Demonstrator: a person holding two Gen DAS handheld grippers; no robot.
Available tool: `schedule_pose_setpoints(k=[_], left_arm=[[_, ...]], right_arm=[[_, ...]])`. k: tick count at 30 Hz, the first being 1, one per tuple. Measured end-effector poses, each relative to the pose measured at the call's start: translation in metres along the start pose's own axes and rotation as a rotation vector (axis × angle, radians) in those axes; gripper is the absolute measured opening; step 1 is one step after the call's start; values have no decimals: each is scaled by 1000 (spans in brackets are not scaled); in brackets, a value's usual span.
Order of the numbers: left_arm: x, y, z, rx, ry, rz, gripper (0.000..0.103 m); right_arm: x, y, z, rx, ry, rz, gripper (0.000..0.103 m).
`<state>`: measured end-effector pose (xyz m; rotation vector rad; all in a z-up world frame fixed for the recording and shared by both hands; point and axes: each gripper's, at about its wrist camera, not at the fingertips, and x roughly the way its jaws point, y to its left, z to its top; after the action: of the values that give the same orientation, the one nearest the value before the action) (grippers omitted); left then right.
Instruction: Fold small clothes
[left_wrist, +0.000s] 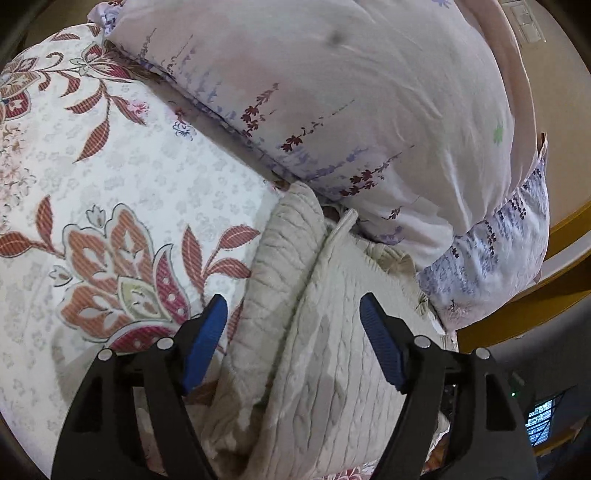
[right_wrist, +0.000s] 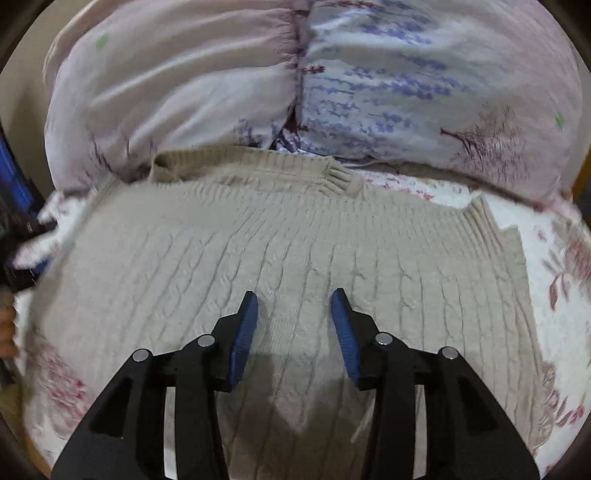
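A beige cable-knit sweater (right_wrist: 280, 251) lies spread flat on the floral bedsheet (right_wrist: 554, 266), its ribbed collar (right_wrist: 332, 177) toward the pillow. In the left wrist view the same sweater (left_wrist: 332, 369) shows a folded sleeve or side panel (left_wrist: 284, 251) lying along its left part. My left gripper (left_wrist: 293, 314) hovers over that fold, open wide, with nothing pinched between its blue pads. My right gripper (right_wrist: 294, 308) stands open above the middle of the sweater's body, its pads apart and empty. The left gripper's blue finger (right_wrist: 14, 173) shows at the far left edge of the right wrist view.
A large lilac pillow with purple and dark red flower print (left_wrist: 351, 103) (right_wrist: 258, 85) lies just beyond the sweater. The floral bedsheet (left_wrist: 110, 192) spreads to the left. A yellow wooden bed frame (left_wrist: 554, 251) and dark floor lie at the right.
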<state>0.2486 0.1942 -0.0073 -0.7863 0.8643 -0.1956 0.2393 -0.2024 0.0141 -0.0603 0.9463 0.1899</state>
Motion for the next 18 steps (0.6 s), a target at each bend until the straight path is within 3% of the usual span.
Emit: schedule_pose_setpoints(k=[14,18], left_arm=[[11,-8,1,-9,2,-35,74],[15,-10,-2,-20,19,-48,64]], right_arm=[[-1,1,-1,-19,-5,5,45],[0,1,-1,-14,-6,10,45]])
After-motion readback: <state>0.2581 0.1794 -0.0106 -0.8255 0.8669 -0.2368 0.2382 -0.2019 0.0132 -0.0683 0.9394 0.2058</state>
